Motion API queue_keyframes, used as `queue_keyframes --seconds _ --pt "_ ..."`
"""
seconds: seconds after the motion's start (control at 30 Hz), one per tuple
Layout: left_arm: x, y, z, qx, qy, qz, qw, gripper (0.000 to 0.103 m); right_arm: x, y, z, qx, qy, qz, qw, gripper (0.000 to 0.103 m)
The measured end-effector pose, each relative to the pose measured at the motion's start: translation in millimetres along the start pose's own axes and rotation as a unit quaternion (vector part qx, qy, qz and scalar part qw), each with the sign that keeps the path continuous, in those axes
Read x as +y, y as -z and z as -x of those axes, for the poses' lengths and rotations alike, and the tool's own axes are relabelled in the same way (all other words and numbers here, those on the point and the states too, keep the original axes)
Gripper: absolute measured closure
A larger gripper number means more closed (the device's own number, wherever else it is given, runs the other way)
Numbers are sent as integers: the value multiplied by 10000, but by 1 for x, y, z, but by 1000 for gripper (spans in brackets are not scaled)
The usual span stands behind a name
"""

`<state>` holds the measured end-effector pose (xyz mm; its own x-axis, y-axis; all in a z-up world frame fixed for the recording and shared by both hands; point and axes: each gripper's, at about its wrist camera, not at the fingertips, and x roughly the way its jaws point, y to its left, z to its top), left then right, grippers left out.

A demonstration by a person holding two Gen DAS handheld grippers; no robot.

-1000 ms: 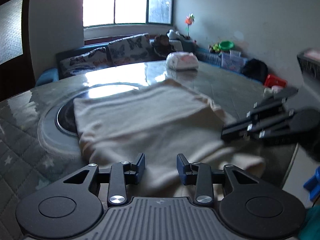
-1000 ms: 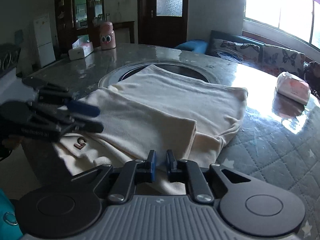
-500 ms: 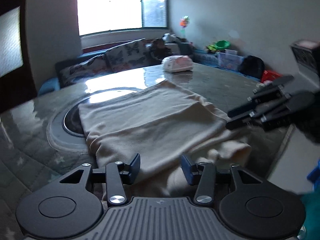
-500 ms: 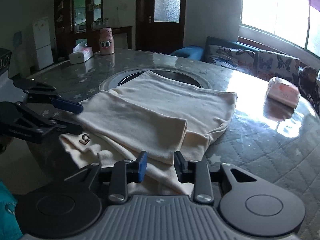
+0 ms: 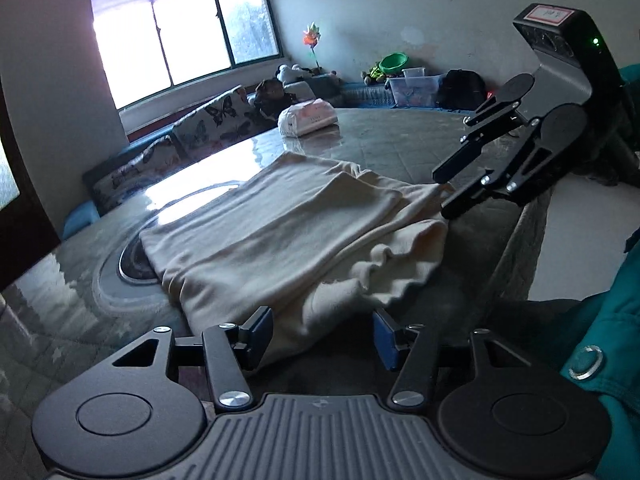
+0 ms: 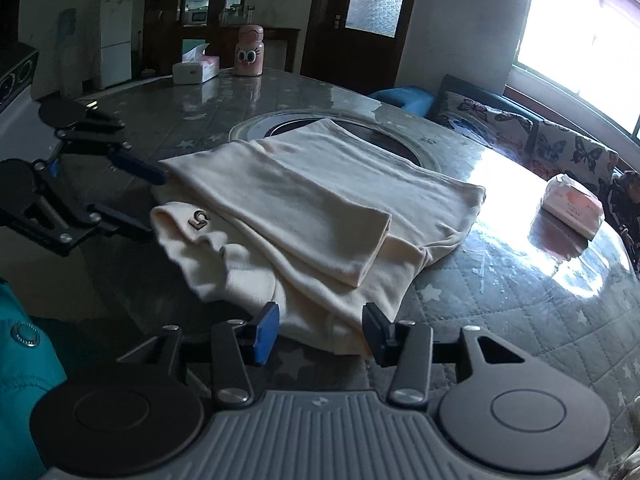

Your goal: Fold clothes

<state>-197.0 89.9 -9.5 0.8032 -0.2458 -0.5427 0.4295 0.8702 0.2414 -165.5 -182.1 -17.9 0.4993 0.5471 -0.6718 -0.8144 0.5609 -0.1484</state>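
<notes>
The cream garment (image 5: 288, 232) lies partly folded on the round table (image 5: 400, 140), near the person's edge, its far end over the dark inset ring in the middle. Both grippers have just been opening, and both now have their fingers apart with nothing pinched: the left gripper (image 5: 322, 334) sits at the near hem with cloth showing in the gap but the pads clear of it, and the right gripper (image 6: 320, 330) is the same at its own corner.

What could go wrong, as a guess: the bunched bit at the table edge looks loose, and part of it seems to droop over the rim. If a finger snags it when the gripper moves on, the neat top panel could slide or the whole thing could creep off the edge. The glossy tabletop probably doesn't help with grip either.

On the views: the right wrist camera shows a small "5" tag (image 6: 199, 219) on the rumpled part and the stepped edge of the top layer, neither visible from the left. It also catches a tissue box (image 6: 196, 70) and pink bottle (image 6: 249, 51) on the far side. The left view shows the whole of the right gripper from the side, open, by the garment's corner, plus a teal sleeve (image 5: 600, 340).
</notes>
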Motion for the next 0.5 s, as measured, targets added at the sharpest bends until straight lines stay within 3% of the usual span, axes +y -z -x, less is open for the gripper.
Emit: queue_keyframes --seconds 0.07,0.23,0.5 --pt "-4 -1 -4 -87 -42 -132 9999 48 2 0 0 5 0 56 10000 51" --pt "-6 -3 -13 -171 -77 -110 9998 89 9 3 1 4 -63 334 9994 46" --pt "29 -33 -19 -420 -32 592 9974 94 15 -3 -13 -200 -128 614 9978 44"
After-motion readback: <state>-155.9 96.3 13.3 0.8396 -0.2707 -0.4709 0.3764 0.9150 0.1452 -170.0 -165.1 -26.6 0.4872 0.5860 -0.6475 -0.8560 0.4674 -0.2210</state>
